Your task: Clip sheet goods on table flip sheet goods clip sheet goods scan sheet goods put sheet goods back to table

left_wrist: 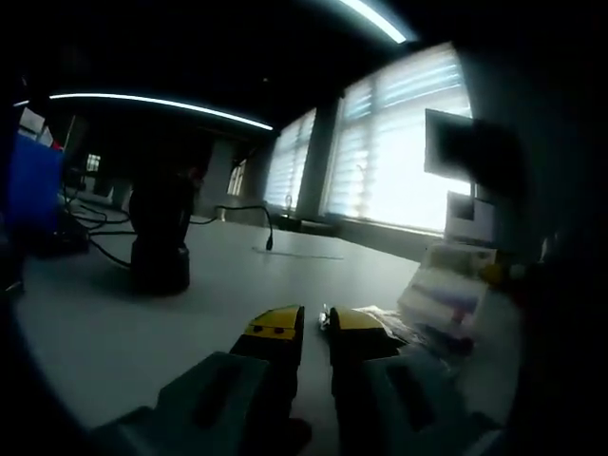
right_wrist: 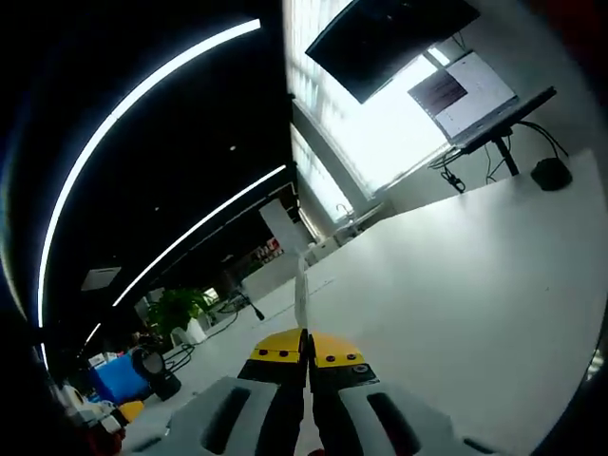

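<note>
Left gripper view. The left gripper (left_wrist: 316, 328) rises from the bottom centre, its yellow-tipped jaws standing a narrow gap apart with nothing between them. Just past the right jaw tip, at lower right of centre, a crumpled clear packet (left_wrist: 389, 323) lies on the white table (left_wrist: 228, 285); contact with the jaw cannot be judged. Further right, at mid-right, a stack of goods (left_wrist: 442, 294) sits on the table, blurred. A dark scanner stand (left_wrist: 160, 237) is at left of centre, well apart from the jaws. Bright windows (left_wrist: 399, 142) fill the upper right.

Right gripper view. The right gripper (right_wrist: 306, 347) comes up at the bottom centre with its jaws pressed together on a thin sheet (right_wrist: 300, 290). The sheet is seen edge-on: a pale sliver running straight up from the jaw line toward the middle of the frame, its long axis in line with the jaws. The table (right_wrist: 456, 304) spreads across the lower right. A monitor (right_wrist: 465, 90) is at upper right. The stand (right_wrist: 152, 366) shows small at lower left.

Judgement: the sheet is already in the right gripper, so the scan falls to that hand. The stand lies to the lower left of the held sheet, well apart. The left gripper is free, near the goods.
</note>
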Demonstrator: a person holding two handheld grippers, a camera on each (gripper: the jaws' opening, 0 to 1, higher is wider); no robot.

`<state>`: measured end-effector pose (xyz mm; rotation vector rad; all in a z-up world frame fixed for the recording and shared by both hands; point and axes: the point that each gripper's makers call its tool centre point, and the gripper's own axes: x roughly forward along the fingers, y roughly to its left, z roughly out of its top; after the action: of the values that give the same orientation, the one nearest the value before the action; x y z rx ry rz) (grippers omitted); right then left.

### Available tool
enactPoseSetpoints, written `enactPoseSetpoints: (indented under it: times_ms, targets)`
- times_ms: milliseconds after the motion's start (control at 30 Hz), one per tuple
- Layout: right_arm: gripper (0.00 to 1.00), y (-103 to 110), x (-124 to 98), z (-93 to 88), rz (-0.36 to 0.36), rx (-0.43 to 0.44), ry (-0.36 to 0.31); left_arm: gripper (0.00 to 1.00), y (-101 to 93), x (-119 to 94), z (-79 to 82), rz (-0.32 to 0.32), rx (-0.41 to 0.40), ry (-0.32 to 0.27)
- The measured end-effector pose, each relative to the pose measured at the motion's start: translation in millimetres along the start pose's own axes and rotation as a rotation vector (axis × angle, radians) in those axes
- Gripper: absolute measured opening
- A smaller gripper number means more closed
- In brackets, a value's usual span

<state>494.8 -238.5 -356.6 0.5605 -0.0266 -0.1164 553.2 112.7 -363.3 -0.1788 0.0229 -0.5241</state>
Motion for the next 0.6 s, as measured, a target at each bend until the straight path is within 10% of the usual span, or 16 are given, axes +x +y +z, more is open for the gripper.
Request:
enactPoseSetpoints:
  times_ms: [600]
  targets:
    - [0.0, -27, 0, -20.9, -0.076, 0.118, 0.081, 0.04, 1.0, 0, -0.2, 0.002, 0.003, 0.002]
